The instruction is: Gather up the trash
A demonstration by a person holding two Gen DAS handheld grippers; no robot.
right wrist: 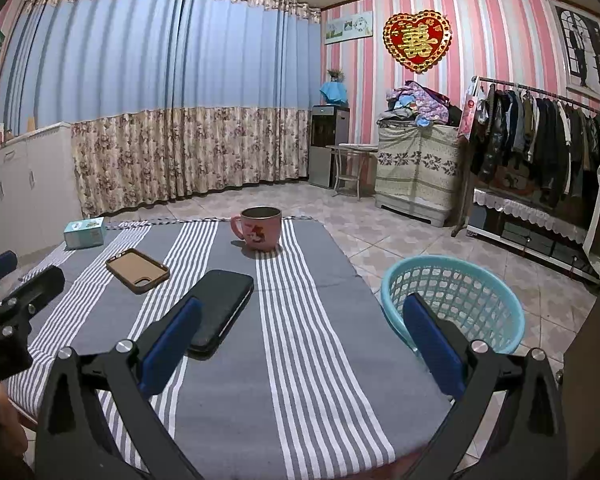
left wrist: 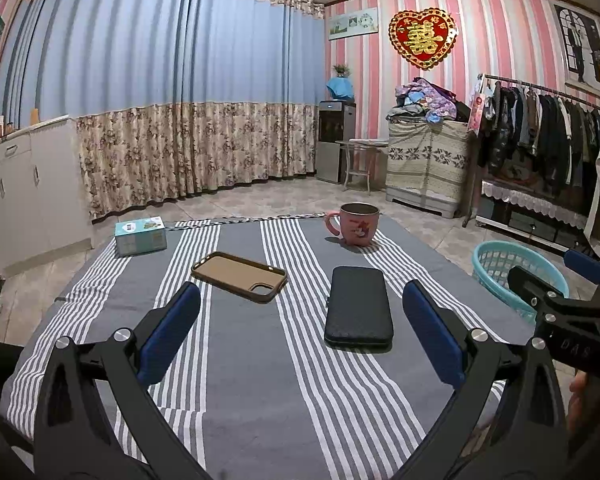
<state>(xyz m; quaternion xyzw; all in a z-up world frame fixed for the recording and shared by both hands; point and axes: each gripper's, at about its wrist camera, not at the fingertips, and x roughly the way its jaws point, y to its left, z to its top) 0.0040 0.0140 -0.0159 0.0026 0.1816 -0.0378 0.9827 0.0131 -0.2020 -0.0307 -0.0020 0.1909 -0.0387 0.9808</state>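
My left gripper [left wrist: 300, 300] is open and empty above the near part of a table with a grey striped cloth [left wrist: 236, 360]. On the cloth lie a brown phone case [left wrist: 239, 276], a black wallet-like case [left wrist: 359, 306], a pink mug [left wrist: 358, 224] and a small teal box [left wrist: 141, 235]. My right gripper [right wrist: 302, 312] is open and empty near the table's right edge. Its view shows the black case [right wrist: 220, 308], the brown case [right wrist: 137, 270], the mug [right wrist: 260, 227], the box [right wrist: 85, 233] and a teal basket [right wrist: 454, 304] on the floor to the right.
The teal basket [left wrist: 512, 272] stands beside the table's right edge. A clothes rack [left wrist: 548, 128] and a covered cabinet [left wrist: 428, 164] stand at the right wall. White cabinets [left wrist: 24, 188] line the left. Curtains [left wrist: 172, 100] hang behind, over tiled floor.
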